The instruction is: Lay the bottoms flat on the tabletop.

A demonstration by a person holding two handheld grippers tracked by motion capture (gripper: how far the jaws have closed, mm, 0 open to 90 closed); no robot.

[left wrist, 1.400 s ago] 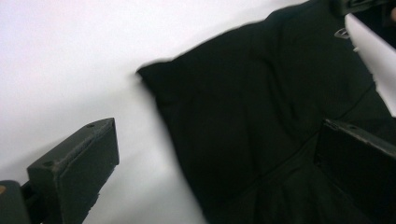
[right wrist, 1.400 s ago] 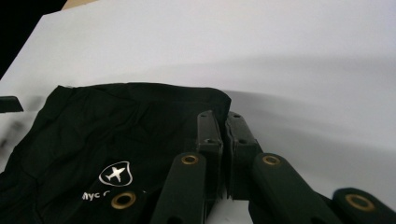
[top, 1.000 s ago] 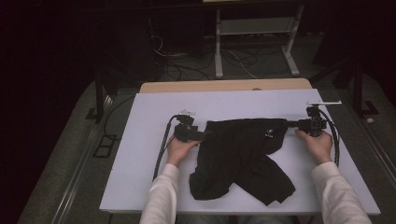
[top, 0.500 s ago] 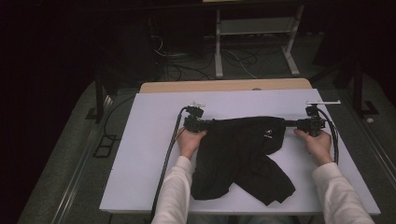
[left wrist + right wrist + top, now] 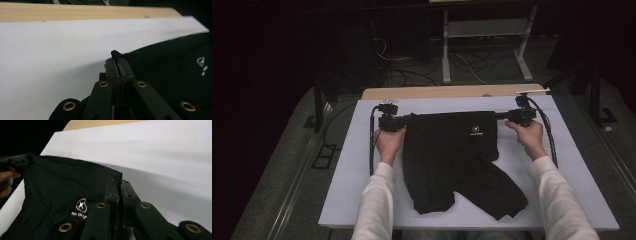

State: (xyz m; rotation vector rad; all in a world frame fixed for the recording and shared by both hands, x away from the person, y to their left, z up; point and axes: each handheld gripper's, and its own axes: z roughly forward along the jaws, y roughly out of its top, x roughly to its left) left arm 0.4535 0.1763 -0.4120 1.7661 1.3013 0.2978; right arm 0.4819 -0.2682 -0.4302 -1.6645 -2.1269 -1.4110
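A pair of black shorts (image 5: 457, 160) with a small white logo (image 5: 475, 131) lies on the white table top (image 5: 352, 165), its waistband stretched across the far side and its legs toward me. My left gripper (image 5: 404, 120) is shut on the waistband's left corner; in the left gripper view the jaws (image 5: 118, 65) pinch a fold of black cloth. My right gripper (image 5: 498, 116) is shut on the right corner, where the jaws (image 5: 119, 185) hold the hem of the shorts (image 5: 57, 195). The waistband is pulled taut between the two.
A wooden strip (image 5: 452, 92) edges the table's far side. Beyond it stand a metal frame (image 5: 482, 35) and loose cables (image 5: 412, 70) on the dark floor. Black cables (image 5: 373, 145) trail from each gripper along the table.
Both grippers have carried the waistband farther from me and spread it wider. The left gripper moved up, then left; the shorts now lie flatter and more stretched.
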